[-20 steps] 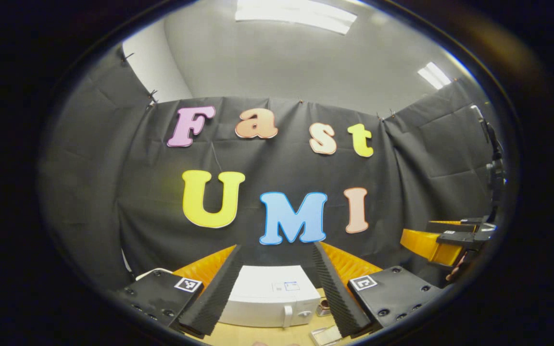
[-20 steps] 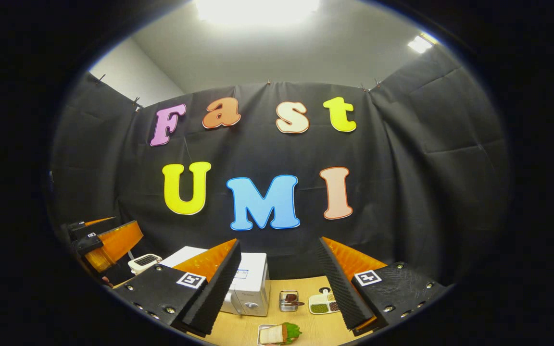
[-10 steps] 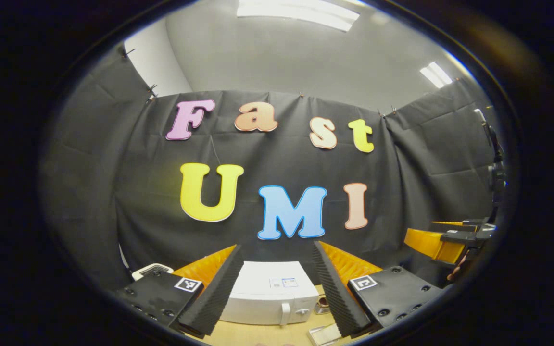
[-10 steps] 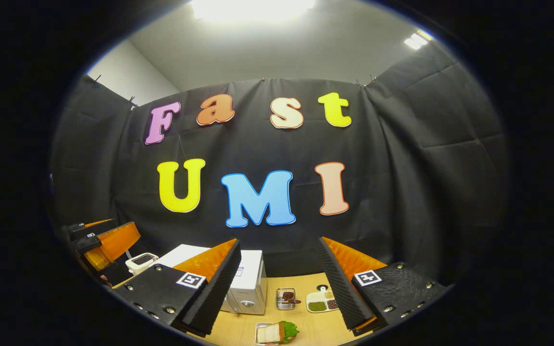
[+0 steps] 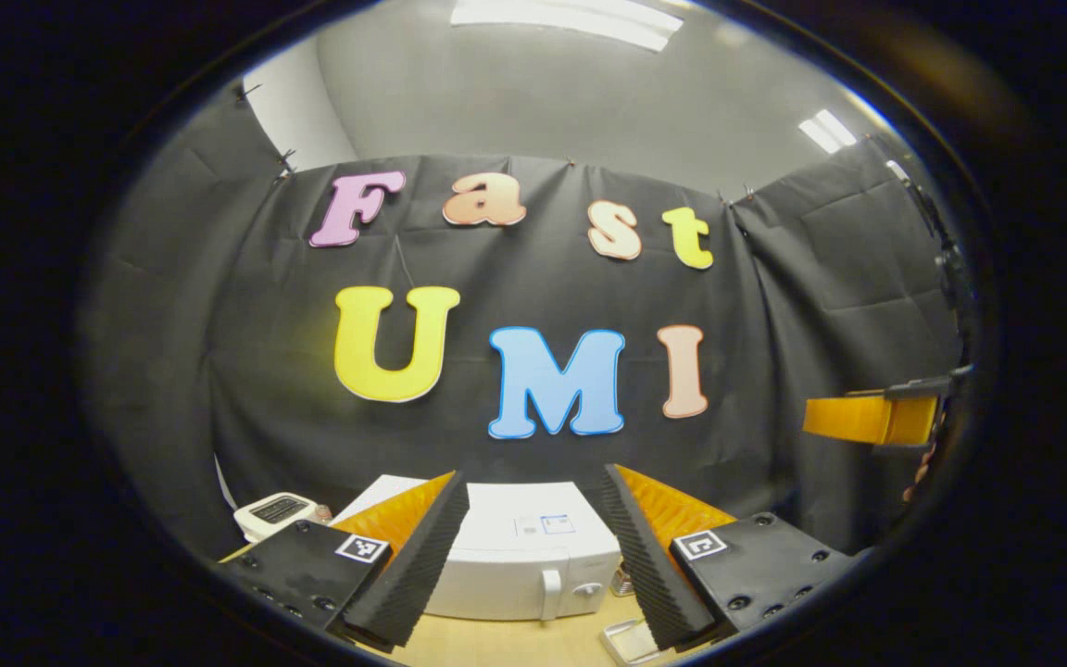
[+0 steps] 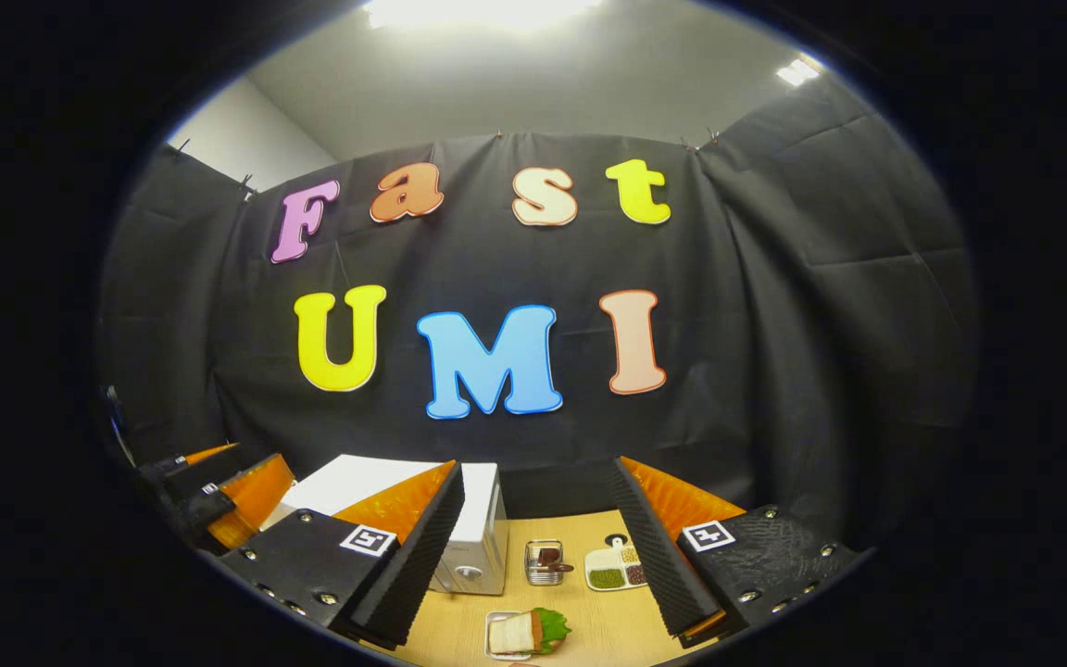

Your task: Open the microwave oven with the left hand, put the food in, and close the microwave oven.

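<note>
A white microwave (image 5: 520, 560) stands on the wooden table with its door shut and its handle (image 5: 549, 593) at the front right. My left gripper (image 5: 533, 477) hovers open in front of and above it, nothing between its fingers. In the right gripper view the microwave (image 6: 481, 542) is at the left. A sandwich with lettuce on a small tray (image 6: 524, 634) lies near the table's front. My right gripper (image 6: 538, 466) is open and empty, high above the table. The right gripper (image 5: 867, 419) appears at the far right of the left gripper view, and the left gripper (image 6: 219, 491) at the far left of the right gripper view.
A white toaster (image 5: 276, 511) sits left of the microwave. Right of the microwave stand a small metal basket (image 6: 544, 562) and a white dish of beans (image 6: 615, 567). The tray's corner (image 5: 631, 641) lies by the left gripper's right finger. The black cloth wall closes the back.
Both views have tipped down a little, so the microwave and the table things sit higher in frame. The toaster has come into the left gripper view. Both grippers stay open.
</note>
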`<control>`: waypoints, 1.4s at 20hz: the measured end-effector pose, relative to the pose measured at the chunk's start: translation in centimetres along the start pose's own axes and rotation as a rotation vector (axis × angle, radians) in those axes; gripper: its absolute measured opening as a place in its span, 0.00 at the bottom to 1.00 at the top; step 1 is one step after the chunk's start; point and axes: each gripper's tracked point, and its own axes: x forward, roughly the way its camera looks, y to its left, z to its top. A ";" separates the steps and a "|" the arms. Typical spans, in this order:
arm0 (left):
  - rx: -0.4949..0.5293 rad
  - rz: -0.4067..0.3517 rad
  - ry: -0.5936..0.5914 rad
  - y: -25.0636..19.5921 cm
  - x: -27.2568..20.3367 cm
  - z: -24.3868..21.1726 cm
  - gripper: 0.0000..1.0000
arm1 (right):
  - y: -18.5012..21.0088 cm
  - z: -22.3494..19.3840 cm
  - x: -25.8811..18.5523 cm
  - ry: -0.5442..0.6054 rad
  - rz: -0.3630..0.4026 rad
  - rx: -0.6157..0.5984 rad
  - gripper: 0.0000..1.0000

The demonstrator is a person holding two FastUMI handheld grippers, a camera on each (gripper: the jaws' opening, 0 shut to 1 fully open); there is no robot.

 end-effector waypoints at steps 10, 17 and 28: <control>0.057 -0.056 0.179 -1.8 4.6 -16.3 0.94 | -0.6 -2.8 0.8 0.065 0.047 -0.005 0.96; 0.049 -0.059 0.317 -2.3 8.6 -25.2 0.96 | -3.1 -4.3 1.8 0.100 0.008 -0.004 0.96; 0.068 0.031 0.385 -2.5 12.4 -30.2 0.70 | -5.1 -6.1 3.0 0.155 -0.028 -0.005 0.96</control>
